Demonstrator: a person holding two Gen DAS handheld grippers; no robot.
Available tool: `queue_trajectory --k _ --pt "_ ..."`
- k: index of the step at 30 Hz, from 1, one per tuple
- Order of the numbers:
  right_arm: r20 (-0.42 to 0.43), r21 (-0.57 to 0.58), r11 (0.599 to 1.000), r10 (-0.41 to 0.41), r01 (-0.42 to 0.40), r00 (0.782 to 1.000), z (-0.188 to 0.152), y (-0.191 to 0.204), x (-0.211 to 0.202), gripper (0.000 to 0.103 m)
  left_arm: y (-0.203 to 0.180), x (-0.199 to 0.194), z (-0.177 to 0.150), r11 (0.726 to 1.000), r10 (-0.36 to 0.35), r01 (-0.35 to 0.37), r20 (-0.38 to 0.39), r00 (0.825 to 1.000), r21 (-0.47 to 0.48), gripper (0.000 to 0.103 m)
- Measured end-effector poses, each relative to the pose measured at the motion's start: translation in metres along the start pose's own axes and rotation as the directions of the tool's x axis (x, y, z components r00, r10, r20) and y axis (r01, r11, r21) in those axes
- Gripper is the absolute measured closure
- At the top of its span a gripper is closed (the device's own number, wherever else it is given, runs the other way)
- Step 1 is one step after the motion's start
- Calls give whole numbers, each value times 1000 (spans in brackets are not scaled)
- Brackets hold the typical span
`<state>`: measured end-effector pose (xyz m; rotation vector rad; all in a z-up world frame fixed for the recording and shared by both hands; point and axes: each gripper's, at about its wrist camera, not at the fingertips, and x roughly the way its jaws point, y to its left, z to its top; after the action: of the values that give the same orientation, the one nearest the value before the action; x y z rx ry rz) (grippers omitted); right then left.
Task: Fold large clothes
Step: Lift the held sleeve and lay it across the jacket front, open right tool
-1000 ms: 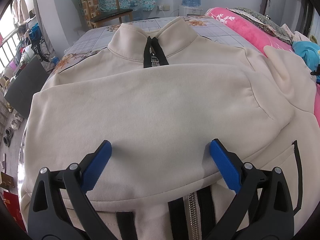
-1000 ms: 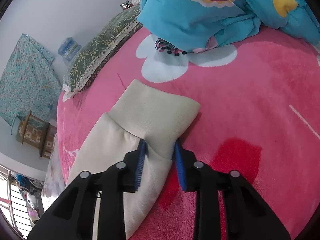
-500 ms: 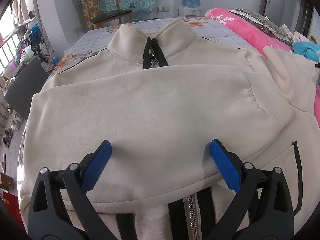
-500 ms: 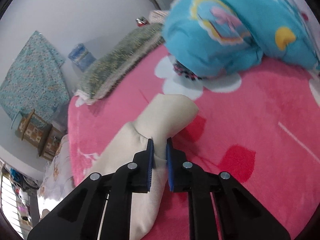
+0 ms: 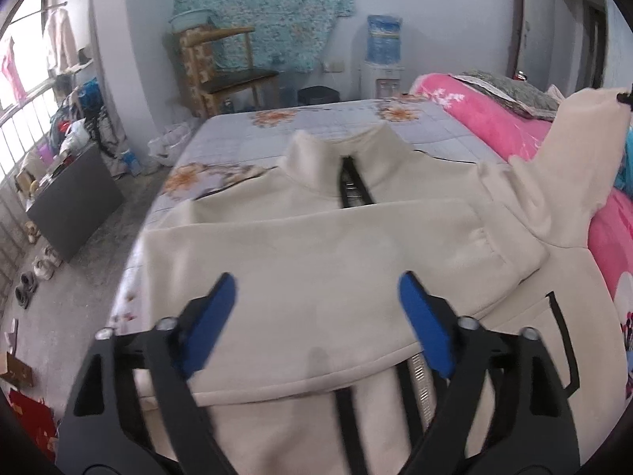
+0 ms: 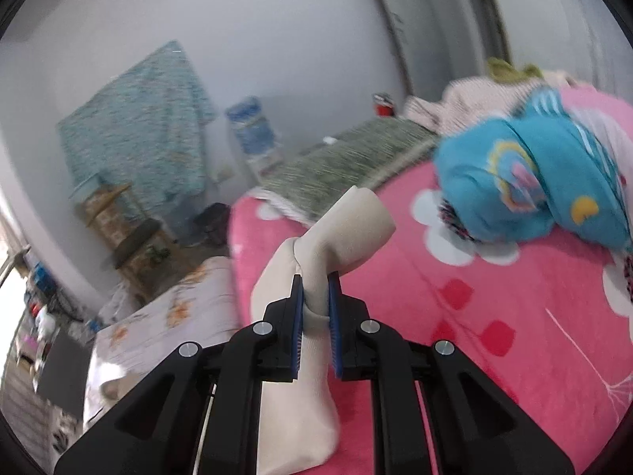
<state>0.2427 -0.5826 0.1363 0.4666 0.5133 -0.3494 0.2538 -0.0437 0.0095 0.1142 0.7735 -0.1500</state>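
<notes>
Two tools are working one cream jacket [image 5: 316,269], which is lying zip-up across the bed [image 5: 316,126], collar toward its far edge. Left tool [image 5: 316,308] is hovering above the folded-over left sleeve, jaws closing, nothing between them. Right tool [image 6: 315,308] is pinching the right sleeve [image 6: 340,233] just behind its cuff, raising it over the pink blanket [image 6: 494,316] by the bed's right edge. Advice: carry the cuff level across the chest, keeping the sleeve flat and untwisted. Fabric is looking thick, soft, fleecy, with black zip trim.

bed [image 5: 427,126] | on it: cream jacket [image 5: 316,261], pink blanket [image 6: 474,308], blue bundle [image 6: 534,190]
</notes>
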Motion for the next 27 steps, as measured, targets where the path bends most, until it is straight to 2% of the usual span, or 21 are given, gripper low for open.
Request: queue_trajectory --k 2,4,5,7,10,14,17,22,23,25,26,27 --pt "12 -41 998 40 -39 999 -2 25 -15 91 17 0 -5 1000 -14 14 -24 1000 -28 40" --pt "23 -91 993 83 -80 996 -6 55 -32 91 30 3 -13 999 -27 25 -31 999 -41 62" --pt "26 -106 990 98 -94 995 -9 65 -37 91 36 6 -17 999 -26 24 -38 999 -46 67" --pt "27 -147 980 135 -130 990 -17 94 -50 91 48 16 -27 998 -27 23 -70 997 -59 84" --pt "10 -202 962 188 -182 982 -35 135 -63 91 62 24 -39 994 -66 57 -103 993 -89 96" --pt "-35 -273 923 271 -270 962 -75 193 -76 91 72 29 -53 987 -121 104 -140 983 -123 100" --pt "-85 -338 890 295 -306 952 -111 236 -79 91 78 30 -60 979 -162 138 -154 975 -152 101" --pt "-239 -465 800 298 -378 924 -205 309 -61 91 89 25 -65 960 -221 187 -153 963 -208 101" --pt "-294 -489 775 287 -401 912 -233 322 -53 90 91 23 -66 955 -238 203 -152 959 -218 101" --pt "-409 -503 734 264 -457 874 -271 337 -37 87 96 18 -67 945 -268 228 -152 951 -235 101" --pt "-482 -489 720 247 -492 841 -294 340 -28 85 98 15 -67 939 -285 244 -150 947 -243 101" --pt "-529 -469 714 244 -519 813 -305 340 -23 75 101 11 -67 934 -299 257 -146 943 -249 101"
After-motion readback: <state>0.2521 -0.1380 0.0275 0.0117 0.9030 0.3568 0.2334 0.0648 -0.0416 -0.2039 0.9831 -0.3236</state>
